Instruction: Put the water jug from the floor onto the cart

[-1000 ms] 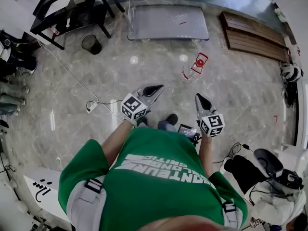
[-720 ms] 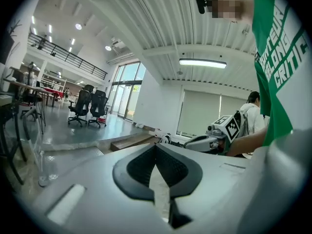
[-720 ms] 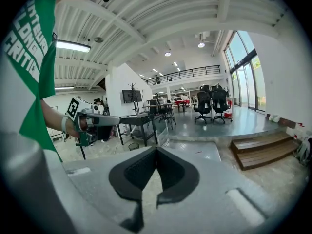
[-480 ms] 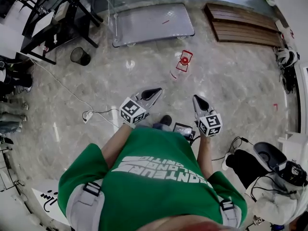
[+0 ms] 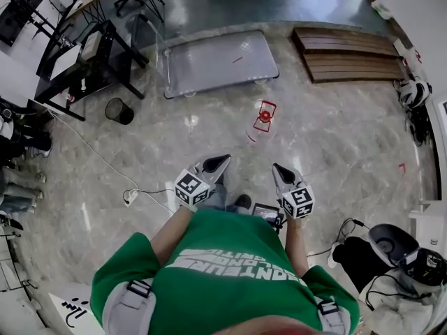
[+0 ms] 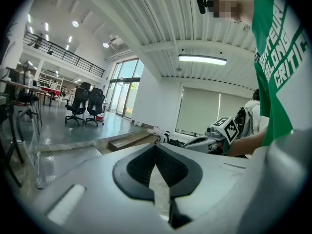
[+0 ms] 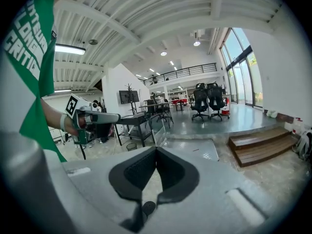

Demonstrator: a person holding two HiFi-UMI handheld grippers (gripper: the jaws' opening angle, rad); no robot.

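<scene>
Water jug [image 5: 264, 114] sits on the floor [image 5: 335, 138] ahead, near the cart [image 5: 216, 61]; your left tool [image 5: 221, 162] and right tool [image 5: 278, 170] are both closed and empty, so open them wide before reaching for it.

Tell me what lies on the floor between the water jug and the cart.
Nothing. In the head view, the stretch of marble floor between the water jug and the cart is bare.

Green T-shirt [image 5: 230, 295]; white lettering [image 5: 234, 257]; grey shoulder straps [image 5: 131, 300]
</scene>
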